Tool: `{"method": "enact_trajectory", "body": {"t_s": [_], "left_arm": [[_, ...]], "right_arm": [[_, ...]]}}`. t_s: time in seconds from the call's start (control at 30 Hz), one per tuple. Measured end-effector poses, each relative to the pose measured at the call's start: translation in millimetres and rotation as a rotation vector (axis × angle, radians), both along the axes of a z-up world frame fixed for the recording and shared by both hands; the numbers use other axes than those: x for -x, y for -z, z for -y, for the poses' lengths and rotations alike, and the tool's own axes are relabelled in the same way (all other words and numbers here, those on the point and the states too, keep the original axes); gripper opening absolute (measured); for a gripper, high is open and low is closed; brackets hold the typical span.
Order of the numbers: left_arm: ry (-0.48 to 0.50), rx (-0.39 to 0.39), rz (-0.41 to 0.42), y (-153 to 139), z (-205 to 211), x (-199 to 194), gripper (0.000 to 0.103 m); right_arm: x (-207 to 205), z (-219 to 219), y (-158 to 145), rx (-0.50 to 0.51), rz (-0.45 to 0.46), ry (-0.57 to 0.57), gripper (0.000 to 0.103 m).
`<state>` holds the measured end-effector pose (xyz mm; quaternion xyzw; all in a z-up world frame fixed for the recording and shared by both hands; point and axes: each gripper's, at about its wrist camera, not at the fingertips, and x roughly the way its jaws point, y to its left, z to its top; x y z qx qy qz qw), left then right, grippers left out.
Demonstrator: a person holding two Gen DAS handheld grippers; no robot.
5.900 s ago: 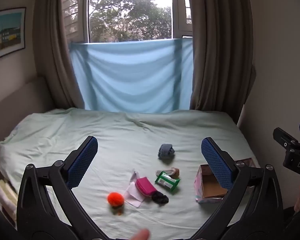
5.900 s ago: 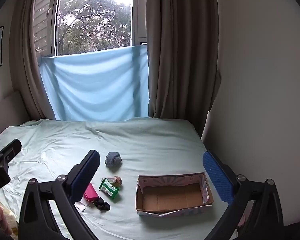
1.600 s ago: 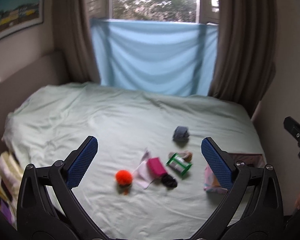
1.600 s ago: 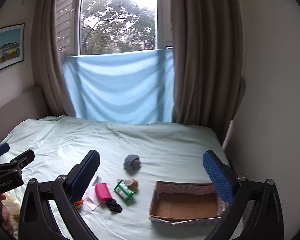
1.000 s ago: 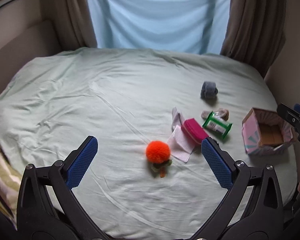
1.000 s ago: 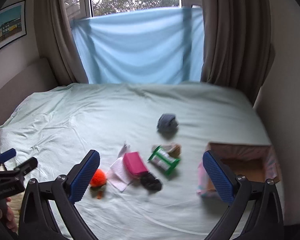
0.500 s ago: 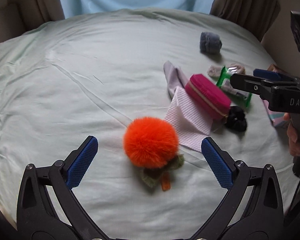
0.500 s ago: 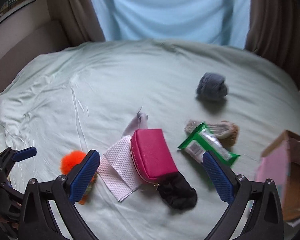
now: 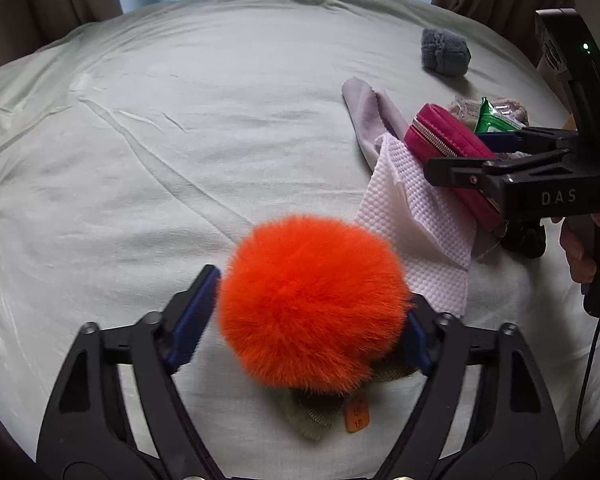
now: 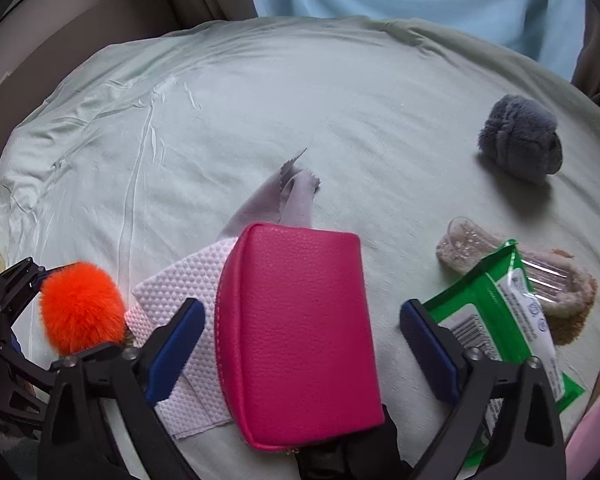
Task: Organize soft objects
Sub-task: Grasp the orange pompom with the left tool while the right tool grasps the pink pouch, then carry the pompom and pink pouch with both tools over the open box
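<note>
An orange fluffy pompom [image 9: 314, 300] lies on the pale green bed sheet [image 9: 180, 120], and shows in the right wrist view [image 10: 82, 307] too. My left gripper [image 9: 306, 326] has its blue pads on both sides of the pompom, touching its fur. A pink zip pouch [image 10: 300, 332] lies on a white textured cloth [image 10: 180, 292]. My right gripper [image 10: 300, 344] is open, its fingers straddling the pouch with gaps on both sides. The pouch shows in the left wrist view [image 9: 452, 156] behind the right gripper's body.
A grey fuzzy sock ball [image 10: 520, 144], a green wipes packet [image 10: 508, 320], a beige furry slipper [image 10: 560, 280], a grey cloth [image 10: 288, 196] and a black item [image 9: 524, 238] lie around. A pink box corner [image 10: 596, 432] sits at the right edge.
Both grippers have dropped close to the bed. The left jaws have narrowed from wide open onto the pompom. The right gripper has moved down over the pink pouch.
</note>
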<state>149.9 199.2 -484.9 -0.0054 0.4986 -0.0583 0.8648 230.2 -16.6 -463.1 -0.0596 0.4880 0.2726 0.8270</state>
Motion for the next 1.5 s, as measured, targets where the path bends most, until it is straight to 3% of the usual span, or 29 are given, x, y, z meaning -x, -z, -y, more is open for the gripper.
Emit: {"method": "enact_trajectory", "body": {"t_s": [0.07, 0.2, 0.47, 0.73, 0.9, 1.17, 1.27, 1.5], "left_arm": [[0.0, 0.012, -0.017, 3, -1, -1, 0.06], [0.023, 0.023, -0.033, 6, 1, 1, 0.037], [0.016, 0.035, 0.0, -5, -7, 5, 0.032], [-0.004, 0.037, 0.036, -41, -15, 4, 0.032], [-0.024, 0.039, 0.066, -87, -16, 2, 0.032], [-0.011, 0.035, 0.16, -199, 8, 1, 0.032], [0.003, 0.039, 0.186, -238, 31, 3, 0.032], [0.029, 0.082, 0.196, -292, 112, 8, 0.032]], "right_arm": [[-3, -1, 4, -0.022, -0.034, 0.002, 0.071], [-2, -6, 5, -0.02, -0.039, 0.004, 0.062], [8, -10, -4, 0.005, 0.0, 0.018, 0.043], [15, -3, -42, -0.043, 0.033, 0.075, 0.038], [31, 6, -94, -0.081, 0.066, 0.125, 0.038], [68, 39, -202, -0.142, 0.141, 0.24, 0.038], [83, 61, -234, -0.145, 0.166, 0.295, 0.038], [115, 139, -285, -0.13, 0.194, 0.437, 0.038]]}}
